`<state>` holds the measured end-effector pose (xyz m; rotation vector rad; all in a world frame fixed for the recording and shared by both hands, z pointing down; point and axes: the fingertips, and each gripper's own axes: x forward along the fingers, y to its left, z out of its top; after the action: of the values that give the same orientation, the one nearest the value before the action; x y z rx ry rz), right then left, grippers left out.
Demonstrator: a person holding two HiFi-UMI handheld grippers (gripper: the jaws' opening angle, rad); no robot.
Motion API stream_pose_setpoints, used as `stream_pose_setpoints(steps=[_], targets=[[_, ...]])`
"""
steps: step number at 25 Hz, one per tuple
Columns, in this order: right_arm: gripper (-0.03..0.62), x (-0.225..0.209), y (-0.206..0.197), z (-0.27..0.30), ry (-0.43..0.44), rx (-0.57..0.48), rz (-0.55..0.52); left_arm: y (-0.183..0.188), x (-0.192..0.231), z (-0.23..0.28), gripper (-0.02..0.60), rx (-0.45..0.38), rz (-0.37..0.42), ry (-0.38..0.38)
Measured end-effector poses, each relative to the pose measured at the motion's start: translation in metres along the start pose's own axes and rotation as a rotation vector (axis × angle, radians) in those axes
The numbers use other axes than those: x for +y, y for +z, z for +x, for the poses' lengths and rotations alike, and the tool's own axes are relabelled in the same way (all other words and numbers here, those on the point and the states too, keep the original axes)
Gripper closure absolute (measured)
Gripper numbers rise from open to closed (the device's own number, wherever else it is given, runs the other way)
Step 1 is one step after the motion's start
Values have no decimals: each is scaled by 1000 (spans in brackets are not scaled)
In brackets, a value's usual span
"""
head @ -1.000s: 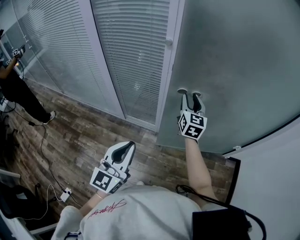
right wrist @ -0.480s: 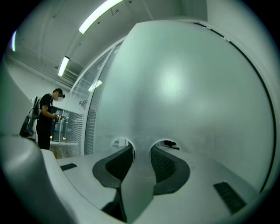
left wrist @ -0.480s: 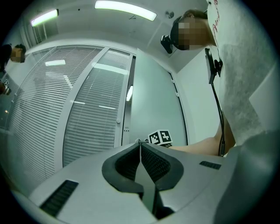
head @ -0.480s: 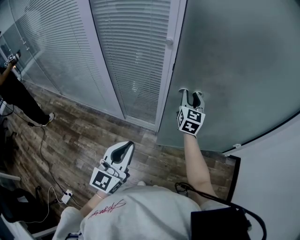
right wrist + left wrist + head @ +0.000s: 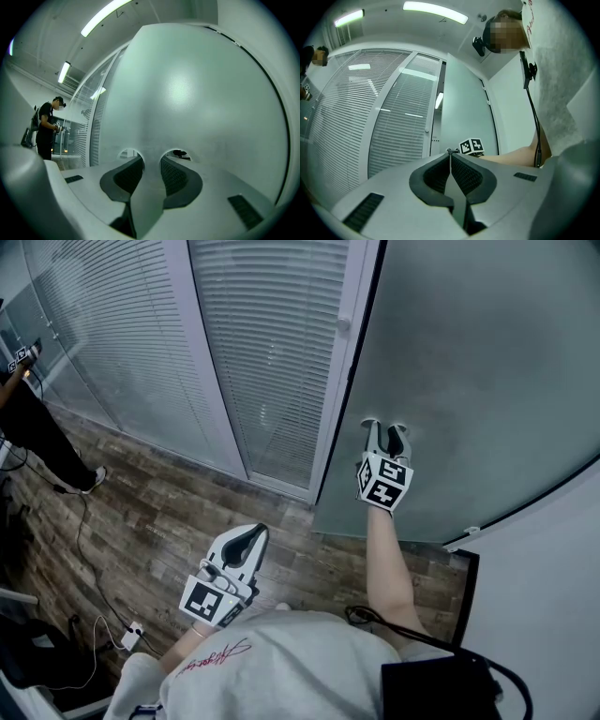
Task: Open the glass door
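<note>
Head view: the right tool (image 5: 384, 426) rests its tips on the frosted glass door (image 5: 487, 352), jaws slightly spread, just closing, nothing between them. Pushing looks begun; next comes steady forward pressure. Left gripper view: the left tool (image 5: 450, 153) is pressed together, empty. Right gripper view: a person (image 5: 47, 126) stands well aside, not blocking.

Two tools are counted: the left tool (image 5: 257, 529) and the right tool (image 5: 384, 427). Two marker cubes are recorded, one on the left (image 5: 214, 601) and one on the right (image 5: 384, 482). One frosted glass door (image 5: 487, 362) is noted. Two slatted blind panels (image 5: 112, 343) (image 5: 272, 343) are logged beside it. One further person (image 5: 28, 418) is seen at the left edge of the floor (image 5: 187, 512).
</note>
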<state>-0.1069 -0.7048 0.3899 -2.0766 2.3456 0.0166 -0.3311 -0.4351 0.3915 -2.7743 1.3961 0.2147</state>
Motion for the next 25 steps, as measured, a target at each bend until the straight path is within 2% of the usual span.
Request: stream_pose_setpoints(steps=[15, 25], targets=[[467, 6, 4, -45, 17, -9, -2, -5, -19, -14, 558, 5, -25, -92], [467, 9, 3, -77, 14, -16, 6, -2, -32, -5, 557, -13, -41, -149]])
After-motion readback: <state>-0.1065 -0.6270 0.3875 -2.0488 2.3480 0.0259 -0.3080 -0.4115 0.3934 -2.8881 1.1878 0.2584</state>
